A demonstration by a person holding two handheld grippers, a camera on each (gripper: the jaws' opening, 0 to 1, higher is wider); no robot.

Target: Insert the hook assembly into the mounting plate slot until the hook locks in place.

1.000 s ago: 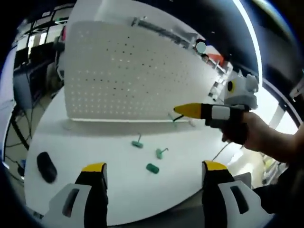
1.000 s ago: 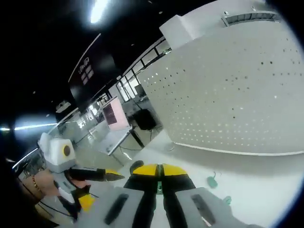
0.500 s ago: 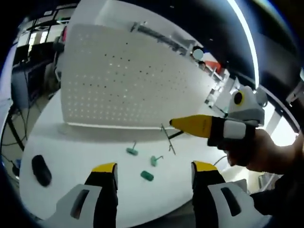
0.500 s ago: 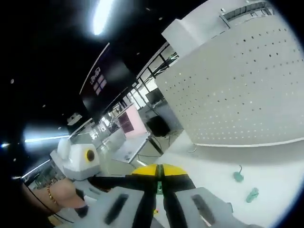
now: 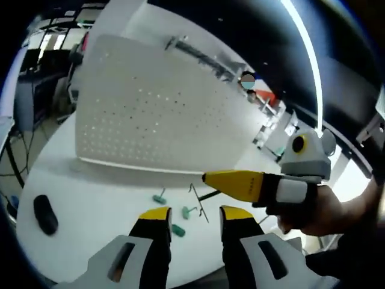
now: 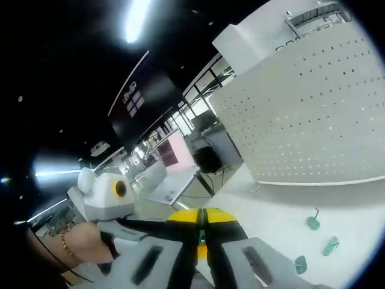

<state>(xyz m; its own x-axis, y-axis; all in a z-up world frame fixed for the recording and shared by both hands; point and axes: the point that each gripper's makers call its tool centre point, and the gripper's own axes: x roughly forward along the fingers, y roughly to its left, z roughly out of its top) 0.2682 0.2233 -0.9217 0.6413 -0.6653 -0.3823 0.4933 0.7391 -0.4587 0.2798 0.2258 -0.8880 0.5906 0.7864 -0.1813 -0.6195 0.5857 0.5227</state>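
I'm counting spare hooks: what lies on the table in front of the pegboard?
Three green-based hooks lie on the white table, and a black object. The left gripper hides the nearest strip.

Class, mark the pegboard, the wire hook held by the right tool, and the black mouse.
pegboard (image 5: 150, 120), left gripper view, middle of perforated face
wire hook (image 5: 198, 201), left gripper view, bent wire
black mouse (image 5: 45, 214), left gripper view, top

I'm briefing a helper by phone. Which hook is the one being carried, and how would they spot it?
Start at the big white pegboard standing on the white table. In front of its lower edge, the right gripper comes in from the right, yellow jaws shut on a thin wire hook. The three green hooks lie loose on the table; this one hangs bare, above it.
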